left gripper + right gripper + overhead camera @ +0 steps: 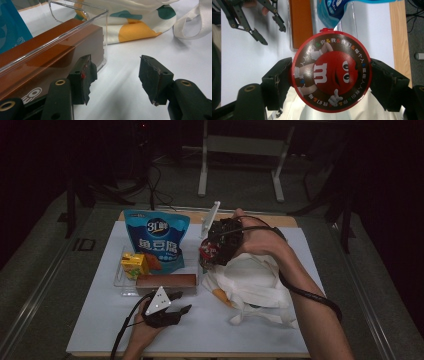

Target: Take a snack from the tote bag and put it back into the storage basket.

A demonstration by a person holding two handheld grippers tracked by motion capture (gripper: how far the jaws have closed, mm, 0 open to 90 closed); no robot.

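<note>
A round M&M's tin [329, 62] with a red rim and a red character on its lid sits between the black jaws of my right gripper [331, 75], which is shut on its sides. From above, that gripper [210, 252] holds the tin [206, 251] over the white tote bag [255, 280], just right of the blue pouch [157, 240]. My left gripper [181, 302] rests low on the white sheet in front of the clear tray [120, 285]. It is open [116, 62] with nothing between its jaws, beside the brown box [37, 57].
The clear tray [105, 25] holds the brown box [166, 281], a yellow juice carton [134, 265] and the standing blue pouch [332, 10]. The tote bag [140, 22] has orange and green spots and loose straps. A thin white piece [211, 217] leans at the back. White sheet [100, 320] covers the table.
</note>
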